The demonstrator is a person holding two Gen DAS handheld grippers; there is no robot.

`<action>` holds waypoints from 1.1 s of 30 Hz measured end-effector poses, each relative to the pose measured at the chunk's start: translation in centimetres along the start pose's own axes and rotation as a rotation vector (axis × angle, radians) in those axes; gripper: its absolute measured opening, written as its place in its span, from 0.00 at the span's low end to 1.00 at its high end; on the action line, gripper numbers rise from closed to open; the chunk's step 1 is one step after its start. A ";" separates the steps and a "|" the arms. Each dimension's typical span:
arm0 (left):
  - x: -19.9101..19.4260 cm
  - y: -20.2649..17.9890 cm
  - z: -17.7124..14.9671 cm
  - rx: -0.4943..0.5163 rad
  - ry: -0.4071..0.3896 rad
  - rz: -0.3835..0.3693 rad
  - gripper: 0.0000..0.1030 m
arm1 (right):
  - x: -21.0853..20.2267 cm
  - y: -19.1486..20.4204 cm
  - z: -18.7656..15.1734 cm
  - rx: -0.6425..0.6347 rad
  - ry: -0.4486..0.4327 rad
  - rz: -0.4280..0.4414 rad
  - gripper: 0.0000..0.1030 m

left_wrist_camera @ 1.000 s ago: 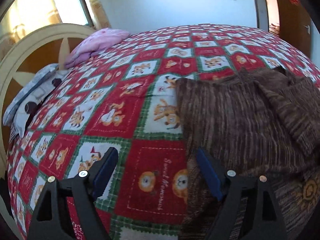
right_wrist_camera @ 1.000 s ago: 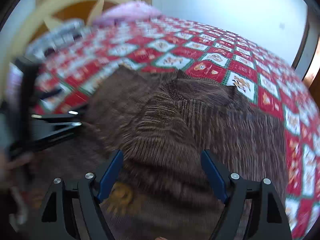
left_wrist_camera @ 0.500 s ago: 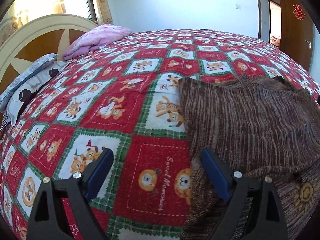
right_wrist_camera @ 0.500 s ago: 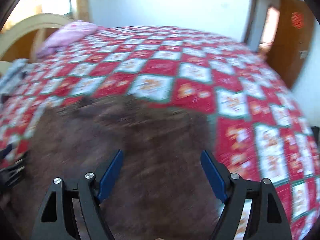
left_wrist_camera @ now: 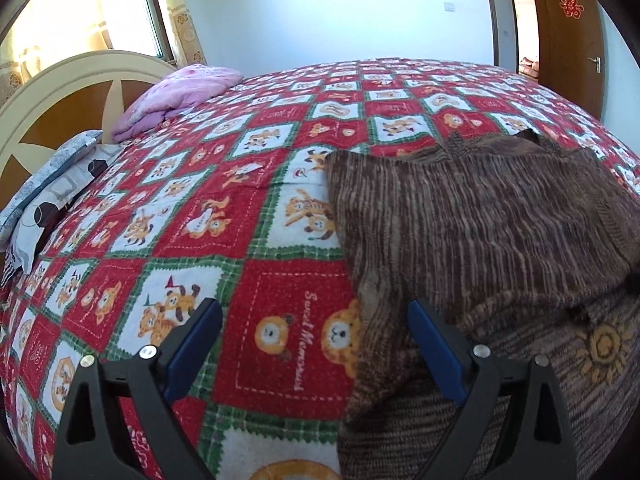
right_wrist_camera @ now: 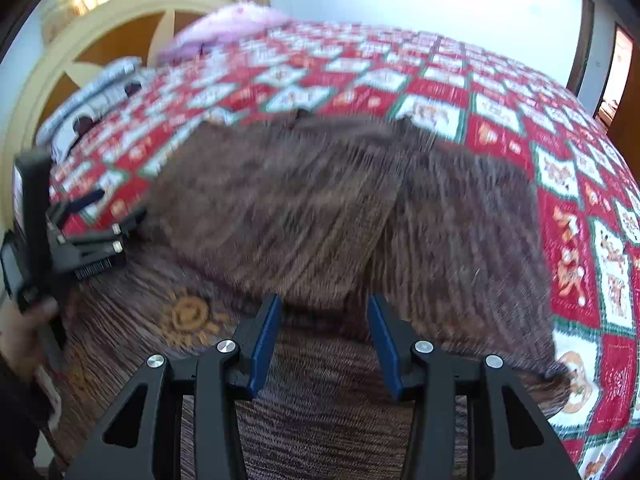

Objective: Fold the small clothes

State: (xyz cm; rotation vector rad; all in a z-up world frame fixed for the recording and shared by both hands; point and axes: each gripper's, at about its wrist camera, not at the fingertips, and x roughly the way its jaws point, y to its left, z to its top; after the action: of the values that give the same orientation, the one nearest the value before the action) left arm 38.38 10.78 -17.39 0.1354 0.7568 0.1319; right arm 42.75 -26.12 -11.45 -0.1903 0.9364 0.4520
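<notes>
A brown striped knit sweater [left_wrist_camera: 480,224] with a yellow sun motif [left_wrist_camera: 604,344] lies on the bed, its upper part folded down over the body. My left gripper [left_wrist_camera: 316,344] hovers at the sweater's left edge, its jaws opening wide with nothing held; the right finger [left_wrist_camera: 436,348] is over the knit and the left finger is over the cover. In the right wrist view my right gripper [right_wrist_camera: 324,336] hangs over the sweater [right_wrist_camera: 320,208] near the folded edge. Its jaws are closing with knit below them, and no fabric looks pinched. The left gripper [right_wrist_camera: 88,240] shows at the sweater's left side.
A red, green and white cartoon bed cover [left_wrist_camera: 248,216] spreads all around the sweater. At the headboard [left_wrist_camera: 60,92] lie a pink folded blanket [left_wrist_camera: 180,92] and grey patterned pillows [left_wrist_camera: 52,184]. A brown door [left_wrist_camera: 568,32] stands at the far right. A hand [right_wrist_camera: 24,340] holds the left gripper.
The right wrist view swung right, then back left over the sweater, and its jaws narrowed. The left jaws spread a little wider. The sweater's raised sleeve flap now lies flatter.
</notes>
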 end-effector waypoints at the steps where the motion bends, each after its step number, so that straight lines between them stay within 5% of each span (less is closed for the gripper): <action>1: 0.0 0.1 0.0 -0.006 -0.003 0.006 0.98 | 0.0 -0.3 0.3 0.006 -0.012 0.004 0.45; 4: 0.6 0.2 0.2 -0.008 0.024 -0.001 0.99 | 2.6 -0.9 -0.1 0.002 0.076 -0.019 0.49; 12: -0.2 1.3 -0.7 -0.090 0.071 -0.081 1.00 | 0.4 -2.6 -1.9 0.052 0.047 0.007 0.51; 16: -1.3 1.2 -1.4 -0.109 0.062 -0.056 1.00 | 0.7 -3.2 -3.1 0.053 0.070 -0.076 0.66; 19: -2.1 0.3 -1.9 -0.071 0.060 -0.037 1.00 | 0.2 -3.2 -4.2 0.032 -0.001 -0.077 0.67; 33: -6.0 -0.8 -3.2 -0.045 -0.025 0.002 1.00 | 0.1 -3.0 -4.8 0.033 -0.043 -0.101 0.69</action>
State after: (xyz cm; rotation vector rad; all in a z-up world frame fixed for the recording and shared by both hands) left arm 31.89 9.23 -15.73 0.0950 0.7282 0.1488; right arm 40.70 -30.46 -14.41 -0.1966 0.8872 0.3464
